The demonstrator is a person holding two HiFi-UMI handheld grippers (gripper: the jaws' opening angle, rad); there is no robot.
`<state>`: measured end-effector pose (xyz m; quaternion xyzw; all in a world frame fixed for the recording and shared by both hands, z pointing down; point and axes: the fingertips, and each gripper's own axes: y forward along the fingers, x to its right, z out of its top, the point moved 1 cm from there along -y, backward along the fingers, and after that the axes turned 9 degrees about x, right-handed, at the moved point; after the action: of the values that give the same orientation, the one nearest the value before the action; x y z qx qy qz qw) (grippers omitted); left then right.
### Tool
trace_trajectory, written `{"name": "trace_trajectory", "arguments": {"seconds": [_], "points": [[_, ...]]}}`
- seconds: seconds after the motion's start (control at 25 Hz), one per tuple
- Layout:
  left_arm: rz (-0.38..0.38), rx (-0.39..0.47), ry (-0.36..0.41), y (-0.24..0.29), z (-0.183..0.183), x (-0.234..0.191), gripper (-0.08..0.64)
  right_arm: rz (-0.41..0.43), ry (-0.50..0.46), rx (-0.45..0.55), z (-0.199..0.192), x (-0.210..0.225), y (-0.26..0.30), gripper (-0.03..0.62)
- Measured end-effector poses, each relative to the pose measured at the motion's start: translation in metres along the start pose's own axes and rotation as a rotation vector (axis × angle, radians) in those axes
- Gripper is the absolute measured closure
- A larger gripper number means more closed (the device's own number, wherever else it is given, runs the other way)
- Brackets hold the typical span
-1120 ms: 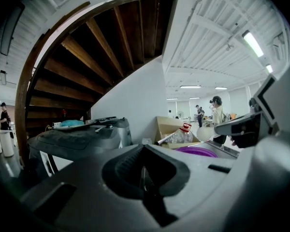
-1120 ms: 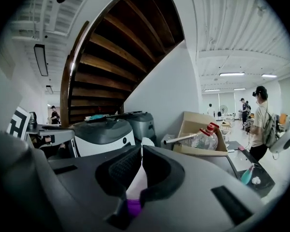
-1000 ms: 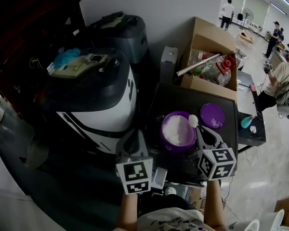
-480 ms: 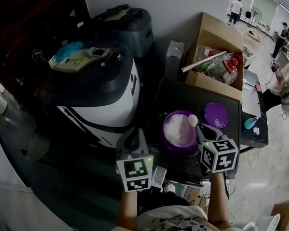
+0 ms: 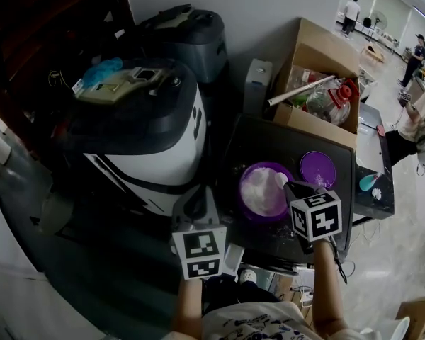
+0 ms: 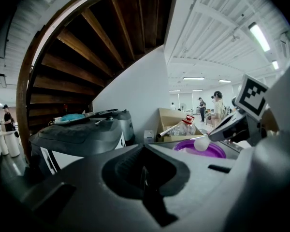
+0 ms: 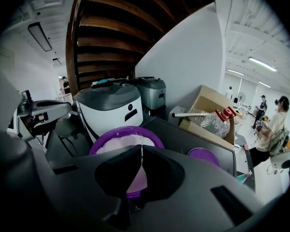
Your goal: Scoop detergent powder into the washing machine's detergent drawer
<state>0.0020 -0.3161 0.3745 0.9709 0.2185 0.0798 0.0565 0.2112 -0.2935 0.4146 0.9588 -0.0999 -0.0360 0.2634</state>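
We find the right gripper (image 5: 295,190) closed on the handle of the white scoop (image 5: 282,181), with the scoop's bowl over the powder in the open purple tub (image 5: 244,205), directly ahead of the gripper on the worktop (image 5: 283,144). The left gripper (image 5: 195,207) is closed on nothing, just left of the tub and near the washing machine (image 5: 142,129).

The round purple tub (image 5: 249,213) stands open, holding white detergent powder (image 5: 258,190). The white scoop (image 6: 200,143) has its bowl over the powder at the tub's right side, its handle pinched in the right gripper (image 5: 290,188). The white, dark-topped washing machine (image 5: 156,147) stands just left of the tub.
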Motion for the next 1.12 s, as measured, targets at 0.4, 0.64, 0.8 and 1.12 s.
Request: {"name": "trace_trajectory", "arguments": {"seconds": [0.4,0.64,0.8,1.12], "points": [[0.012,-0.001,-0.011,-0.003,-0.004,-0.004,0.558,-0.011,-0.081,-0.138,-0.008,0.003,0.016,0.572],[0.01,0.0,-0.014,-0.004,-0.003,-0.002,0.558,-0.01,-0.122,-0.2,-0.012,0.005,0.023,0.572],[0.009,-0.003,-0.015,-0.005,-0.005,-0.004,0.558,-0.015,-0.138,-0.226,-0.016,0.007,0.027,0.572],[0.019,-0.008,-0.018,-0.005,-0.007,-0.007,0.558,-0.004,-0.158,-0.271,-0.024,0.007,0.037,0.572]]}}
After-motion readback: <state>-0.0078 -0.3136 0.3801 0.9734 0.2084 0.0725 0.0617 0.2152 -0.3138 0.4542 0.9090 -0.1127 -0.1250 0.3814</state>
